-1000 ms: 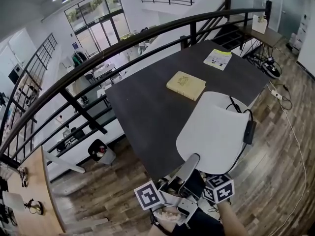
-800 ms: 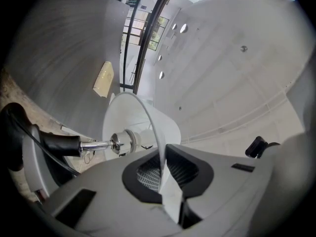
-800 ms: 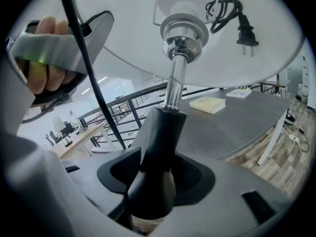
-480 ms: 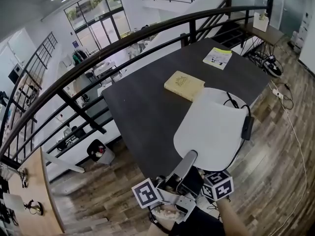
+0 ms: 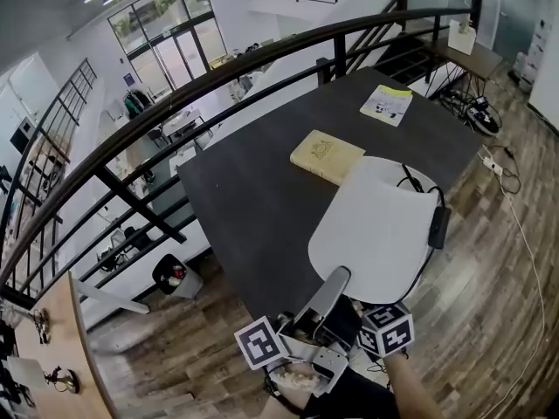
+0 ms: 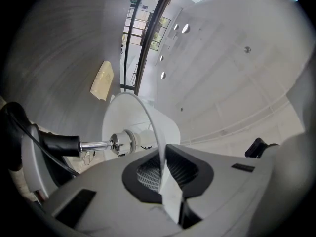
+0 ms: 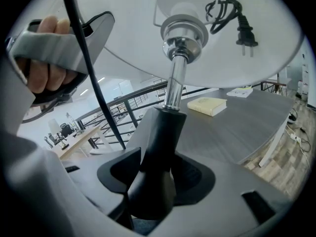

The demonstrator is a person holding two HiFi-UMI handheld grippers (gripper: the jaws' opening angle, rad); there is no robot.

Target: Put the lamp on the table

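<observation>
The lamp has a wide white shade (image 5: 377, 230) and is carried over the near corner of the dark table (image 5: 249, 190). My left gripper (image 6: 163, 174) is shut on the shade's thin rim (image 6: 159, 147); in the head view it (image 5: 339, 276) reaches up to the shade's near edge. My right gripper (image 7: 153, 181) is shut on the lamp's black stem (image 7: 160, 132), below the chrome neck (image 7: 174, 88). The cord's plug (image 7: 245, 33) lies bundled on top of the shade. The lamp's foot is hidden.
A cream book (image 5: 327, 156) and a printed booklet (image 5: 386, 105) lie on the table's far half. A black railing (image 5: 218, 75) runs behind the table. A bin (image 5: 175, 275) stands on the wood floor at left, cables (image 5: 498, 168) at right.
Both grippers and the lamp have moved a little forward over the table's near corner. Neither grip has changed.
</observation>
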